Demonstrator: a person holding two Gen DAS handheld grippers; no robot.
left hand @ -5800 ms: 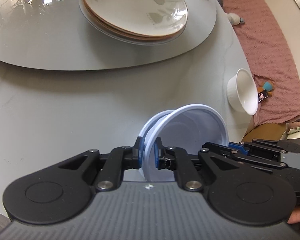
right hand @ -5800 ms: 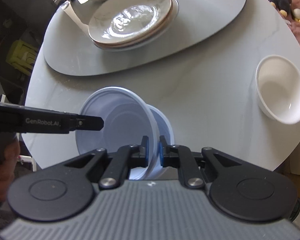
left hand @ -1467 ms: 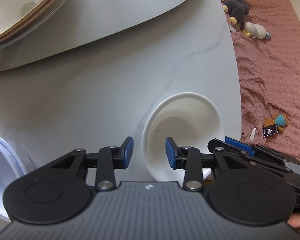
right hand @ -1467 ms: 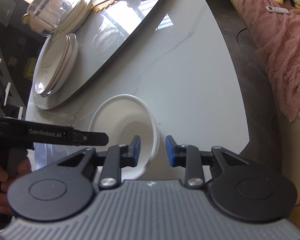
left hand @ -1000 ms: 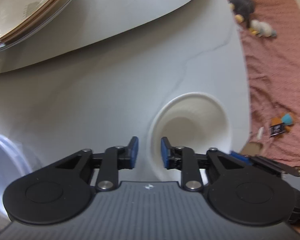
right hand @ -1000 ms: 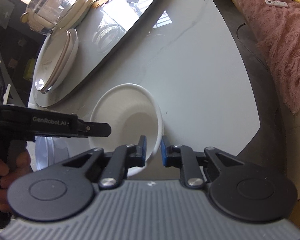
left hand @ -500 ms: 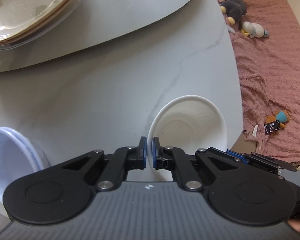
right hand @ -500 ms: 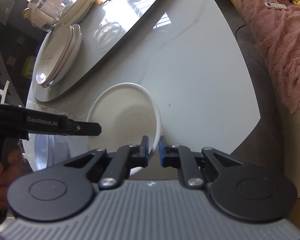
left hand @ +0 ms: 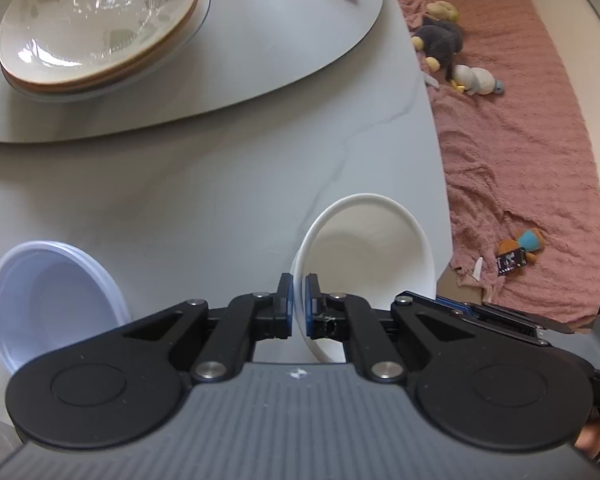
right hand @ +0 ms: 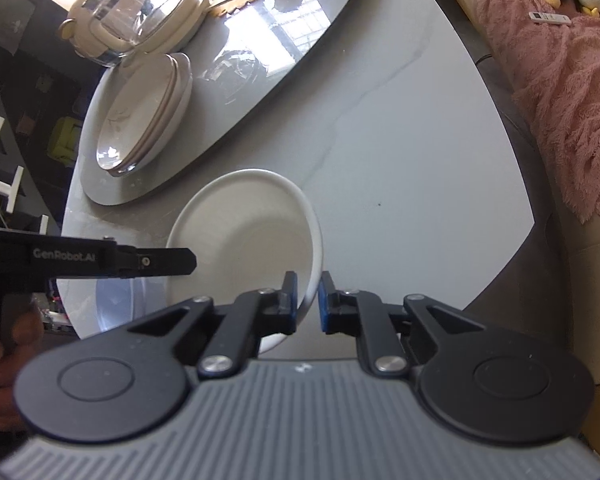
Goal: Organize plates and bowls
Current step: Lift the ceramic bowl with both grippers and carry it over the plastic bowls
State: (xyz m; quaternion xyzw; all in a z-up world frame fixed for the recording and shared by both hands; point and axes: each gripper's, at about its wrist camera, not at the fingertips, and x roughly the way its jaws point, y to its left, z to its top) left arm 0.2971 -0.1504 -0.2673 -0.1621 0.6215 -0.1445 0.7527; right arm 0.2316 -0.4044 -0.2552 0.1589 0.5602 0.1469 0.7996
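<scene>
The grey table [left hand: 220, 184] ended near a pink blanket [left hand: 540, 140]. Your left gripper [left hand: 296, 300] pinched the white bowl [left hand: 364, 248] by its near rim; your right gripper [right hand: 307, 300] straddled the far rim, maybe just loose. It could tip and drop off that edge. The blue bowls [left hand: 48, 296] sat left, the plates [left hand: 100, 28] behind.

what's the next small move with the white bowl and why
Probably lift the white bowl and carry it left toward the blue bowls. The left gripper is shut on its left rim, and the right gripper straddles the opposite rim, jaws slightly apart, so the right should close first.
</scene>
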